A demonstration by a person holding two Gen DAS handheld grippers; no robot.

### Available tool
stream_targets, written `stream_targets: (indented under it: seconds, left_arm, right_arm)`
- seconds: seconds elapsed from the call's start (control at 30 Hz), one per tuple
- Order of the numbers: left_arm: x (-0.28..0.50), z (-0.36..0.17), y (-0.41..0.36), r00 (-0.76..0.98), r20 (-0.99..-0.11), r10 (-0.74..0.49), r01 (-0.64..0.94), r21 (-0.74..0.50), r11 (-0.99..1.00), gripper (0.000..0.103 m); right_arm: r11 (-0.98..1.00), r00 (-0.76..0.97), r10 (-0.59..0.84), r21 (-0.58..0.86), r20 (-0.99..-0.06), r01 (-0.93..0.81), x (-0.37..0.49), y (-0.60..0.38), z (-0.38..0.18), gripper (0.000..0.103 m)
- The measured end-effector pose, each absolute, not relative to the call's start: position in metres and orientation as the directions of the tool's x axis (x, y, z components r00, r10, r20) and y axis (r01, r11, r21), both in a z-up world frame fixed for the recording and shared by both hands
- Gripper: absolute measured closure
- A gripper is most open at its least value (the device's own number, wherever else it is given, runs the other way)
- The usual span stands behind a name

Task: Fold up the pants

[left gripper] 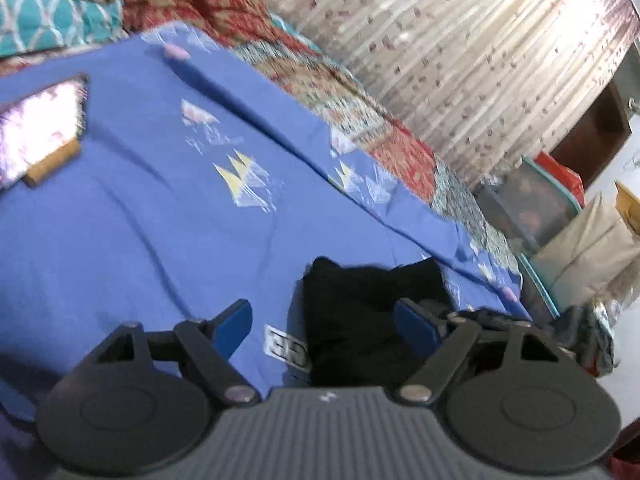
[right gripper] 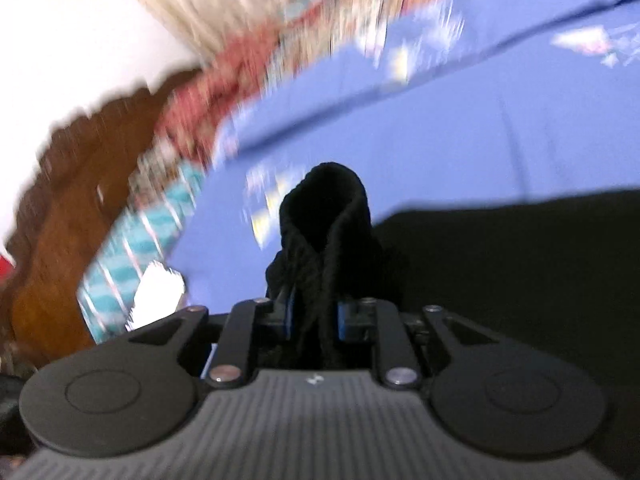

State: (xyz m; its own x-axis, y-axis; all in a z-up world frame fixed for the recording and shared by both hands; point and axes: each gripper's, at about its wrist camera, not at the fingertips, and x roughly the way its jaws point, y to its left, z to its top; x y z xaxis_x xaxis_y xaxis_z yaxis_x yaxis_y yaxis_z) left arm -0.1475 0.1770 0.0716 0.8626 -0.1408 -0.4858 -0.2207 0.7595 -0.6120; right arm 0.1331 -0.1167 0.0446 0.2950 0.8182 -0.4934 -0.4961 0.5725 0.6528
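The black pants (left gripper: 360,312) lie on a blue bedsheet (left gripper: 140,220). In the left wrist view my left gripper (left gripper: 324,324) is open, its blue fingers (left gripper: 234,326) spread wide, with an edge of the pants between them and not pinched. In the right wrist view my right gripper (right gripper: 314,316) is shut on a bunched fold of the black pants (right gripper: 324,216), which stands up from between the fingers. More of the pants spreads to the right (right gripper: 520,280). This view is blurred by motion.
A lit phone (left gripper: 38,132) on a wooden stand sits on the sheet at far left. A red patterned quilt (left gripper: 360,92) borders the sheet, with a curtain (left gripper: 460,40) behind. Boxes and bags (left gripper: 560,216) stand at right. A wooden headboard (right gripper: 80,184) shows in the right view.
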Motion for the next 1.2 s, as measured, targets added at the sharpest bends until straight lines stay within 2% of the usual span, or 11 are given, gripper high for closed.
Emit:
stream_targets:
  seconds: [0.07,0.13,0.2,0.33,0.53,0.63,0.73,0.77,0.83,1.03,1.2]
  left_arm:
    - [-0.131,0.063,0.167,0.846,-0.501,-0.182,-0.195,-0.609,0.769,0.026]
    - [-0.109,0.054,0.149,0.811,-0.54,-0.226,-0.17,-0.585,0.793,0.034]
    - [-0.087,0.039,0.125,0.744,-0.62,-0.248,-0.156,-0.522,0.839,0.044]
    - [-0.083,0.019,0.105,0.678,-0.68,-0.278,-0.14,-0.491,0.86,0.05]
    - [-0.095,0.016,0.101,0.663,-0.71,-0.239,-0.139,-0.43,0.892,0.048]
    - [-0.091,0.02,0.094,0.656,-0.733,-0.181,-0.136,-0.351,0.926,0.045]
    - [-0.091,0.022,0.087,0.655,-0.742,-0.143,-0.134,-0.3,0.944,0.043]
    - [-0.09,0.022,0.084,0.653,-0.745,-0.134,-0.134,-0.288,0.948,0.042]
    - [-0.092,0.024,0.082,0.656,-0.744,-0.123,-0.131,-0.273,0.953,0.042]
    - [-0.111,0.041,0.111,0.706,-0.68,-0.198,-0.139,-0.407,0.903,0.043]
    - [-0.131,0.046,0.136,0.75,-0.628,-0.206,-0.167,-0.481,0.86,0.041]
  right_arm:
    - [0.591,0.332,0.807,0.665,-0.489,-0.456,0.137,-0.141,0.041,0.076]
    - [0.678,0.384,0.735,0.617,-0.559,-0.399,0.138,-0.157,0.031,0.065]
    - [0.786,0.458,0.618,0.521,-0.639,-0.334,0.138,-0.17,0.023,0.046]
    - [0.768,0.531,0.626,0.569,-0.571,-0.295,0.13,-0.181,0.036,0.046]
    - [0.67,0.511,0.741,0.529,-0.436,-0.52,0.107,-0.144,0.065,0.046]
    - [0.625,0.421,0.776,0.489,-0.469,-0.608,0.102,-0.115,0.056,0.047]
    - [0.699,0.368,0.684,0.422,-0.63,-0.577,0.113,-0.103,0.013,0.054]
    - [0.712,0.386,0.672,0.41,-0.632,-0.569,0.117,-0.105,0.0,0.064]
    - [0.704,0.39,0.695,0.462,-0.604,-0.54,0.124,-0.117,0.001,0.066]
    - [0.541,0.278,0.827,0.554,-0.489,-0.632,0.117,-0.135,0.046,0.052]
    - [0.318,0.118,0.859,0.339,-0.499,-0.885,0.088,-0.109,0.082,0.024]
